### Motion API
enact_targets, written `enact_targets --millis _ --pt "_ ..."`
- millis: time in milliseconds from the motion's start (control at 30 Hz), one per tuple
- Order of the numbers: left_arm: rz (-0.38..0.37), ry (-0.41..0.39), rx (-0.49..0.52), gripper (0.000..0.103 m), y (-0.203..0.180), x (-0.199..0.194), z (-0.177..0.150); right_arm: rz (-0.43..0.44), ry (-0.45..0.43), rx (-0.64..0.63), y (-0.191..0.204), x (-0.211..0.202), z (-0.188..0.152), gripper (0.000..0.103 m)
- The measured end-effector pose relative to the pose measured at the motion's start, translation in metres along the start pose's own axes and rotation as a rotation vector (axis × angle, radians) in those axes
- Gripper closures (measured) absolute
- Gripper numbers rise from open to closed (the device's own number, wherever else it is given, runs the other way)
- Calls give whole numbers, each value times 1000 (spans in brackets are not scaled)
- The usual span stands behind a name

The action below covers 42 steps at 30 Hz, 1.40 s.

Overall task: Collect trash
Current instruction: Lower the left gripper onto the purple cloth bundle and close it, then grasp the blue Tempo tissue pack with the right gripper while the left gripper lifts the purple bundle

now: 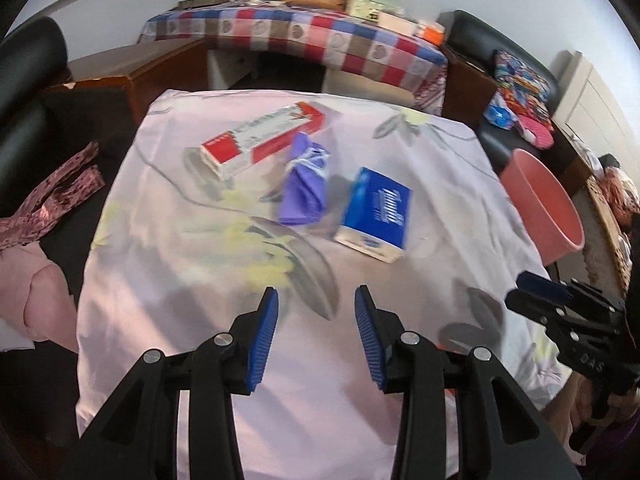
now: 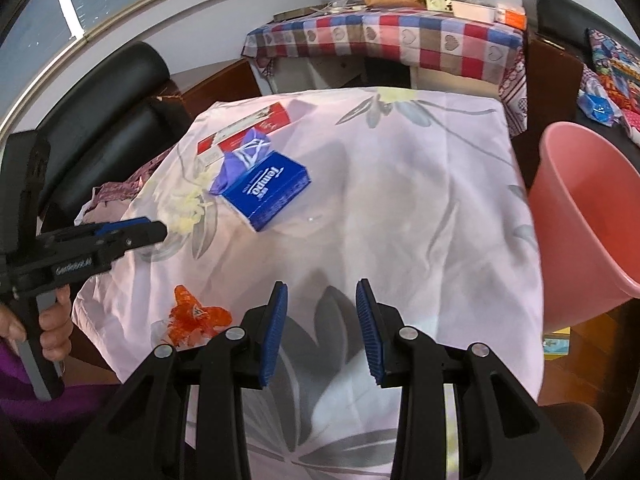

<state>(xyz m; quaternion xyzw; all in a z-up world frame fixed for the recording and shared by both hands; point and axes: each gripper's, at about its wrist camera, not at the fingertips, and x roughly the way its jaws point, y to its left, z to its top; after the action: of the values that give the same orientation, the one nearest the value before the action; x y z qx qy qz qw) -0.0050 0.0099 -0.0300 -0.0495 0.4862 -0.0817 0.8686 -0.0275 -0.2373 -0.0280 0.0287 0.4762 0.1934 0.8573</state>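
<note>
Left wrist view: the left gripper (image 1: 316,300) hangs over the pink tablecloth (image 1: 192,280), fingers spread apart with nothing between them. The right gripper (image 2: 322,294) is likewise released and empty. Beyond them on the cloth, the purple wrapper (image 1: 304,184) lies between the red carton (image 1: 264,140) and blue tissue box (image 1: 374,214). The orange wrapper (image 2: 194,316) lies at the cloth's near edge; the pink bin (image 2: 588,216) stands just beside the cloth.
</note>
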Motion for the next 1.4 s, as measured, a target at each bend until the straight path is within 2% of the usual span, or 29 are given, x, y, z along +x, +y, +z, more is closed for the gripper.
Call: enact_targets --millis 100,267,467,667,700,733,833,1100,1200,1400 --pt "16 -11 -23 64 9 3 12 3 10 -4 3 5 1 67" --pt "-14 -29 -42 64 11 16 43 13 26 8 7 15 5 67" --pt "-20 16 -87 64 12 57 72 27 27 1 18 20 18 67" --pt "-7 69 -89 64 11 89 83 48 49 17 27 28 31 67" --pt "-7 79 -90 64 10 93 83 51 53 20 29 30 33 65" --pt "-4 93 -94 64 10 98 83 52 56 24 30 32 35 58" --pt "-13 83 -79 70 9 100 82 78 72 48 33 39 42 56" --pt "-46 7 -93 73 26 65 67 125 126 148 38 63 60 56" --pt "-58 -19 -104 73 37 48 58 139 154 196 38 76 64 51" --pt "-75 -34 -139 72 61 24 37 123 188 224 42 102 73 49"
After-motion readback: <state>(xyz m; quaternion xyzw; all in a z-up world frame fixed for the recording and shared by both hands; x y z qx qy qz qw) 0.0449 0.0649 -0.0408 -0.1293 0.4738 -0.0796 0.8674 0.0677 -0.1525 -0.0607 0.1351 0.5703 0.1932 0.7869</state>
